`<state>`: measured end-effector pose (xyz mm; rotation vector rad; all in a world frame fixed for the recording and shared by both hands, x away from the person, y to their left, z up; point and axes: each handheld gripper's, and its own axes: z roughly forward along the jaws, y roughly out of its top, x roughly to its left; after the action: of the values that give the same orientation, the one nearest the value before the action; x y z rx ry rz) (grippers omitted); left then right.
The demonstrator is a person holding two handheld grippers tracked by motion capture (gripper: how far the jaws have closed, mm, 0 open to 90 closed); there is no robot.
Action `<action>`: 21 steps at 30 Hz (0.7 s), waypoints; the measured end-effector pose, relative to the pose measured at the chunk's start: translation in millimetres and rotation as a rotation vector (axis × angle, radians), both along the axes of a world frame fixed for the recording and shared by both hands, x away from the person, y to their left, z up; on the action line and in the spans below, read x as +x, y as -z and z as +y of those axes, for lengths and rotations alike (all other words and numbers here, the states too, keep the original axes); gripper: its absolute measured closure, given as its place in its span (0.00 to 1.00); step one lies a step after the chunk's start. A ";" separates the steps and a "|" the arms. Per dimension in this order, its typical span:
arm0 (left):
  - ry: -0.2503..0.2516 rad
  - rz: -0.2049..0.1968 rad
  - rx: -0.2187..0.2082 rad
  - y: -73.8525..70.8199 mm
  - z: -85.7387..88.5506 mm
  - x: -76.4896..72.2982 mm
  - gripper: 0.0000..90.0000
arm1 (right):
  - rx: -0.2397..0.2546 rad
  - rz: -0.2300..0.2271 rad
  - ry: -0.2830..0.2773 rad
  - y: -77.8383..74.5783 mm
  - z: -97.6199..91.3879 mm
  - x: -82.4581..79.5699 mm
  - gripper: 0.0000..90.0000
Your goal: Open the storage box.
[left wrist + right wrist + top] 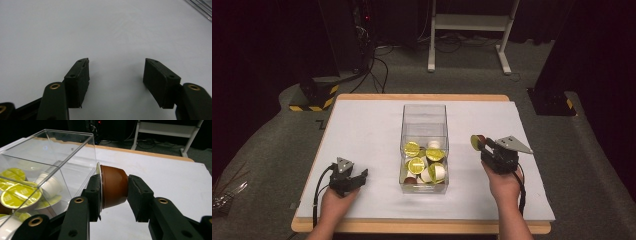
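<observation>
White table: right gripper clamps brown capsule (foil lid seen from above).

You have a brown coffee capsule turned on its side, its yellow-green foil lid facing the clear plastic box and its rounded base facing away. It sits clamped between the right gripper's fingers, lid against one and base against the other, raised off the white tabletop just beside the box's wall.
</observation>
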<state>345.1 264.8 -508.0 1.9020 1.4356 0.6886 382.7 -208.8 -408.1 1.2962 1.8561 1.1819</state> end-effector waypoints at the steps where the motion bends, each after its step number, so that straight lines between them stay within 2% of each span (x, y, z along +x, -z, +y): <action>1: 0.000 0.000 0.001 0.0 -0.1 0.0 0.42 | 0.000 0.004 0.004 1.5 -0.8 1.3 0.71; 11: 0.000 0.001 0.003 -0.1 -0.4 -0.3 0.42 | -0.005 0.032 0.027 13.9 -4.9 7.3 0.71; 21: 0.000 0.000 -0.002 0.0 -0.8 -0.5 0.42 | -0.030 0.063 0.036 28.2 -3.2 13.3 0.71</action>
<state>344.6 263.9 -508.0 1.9009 1.4357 0.6873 396.0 -212.0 -436.3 1.3593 1.8800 1.1017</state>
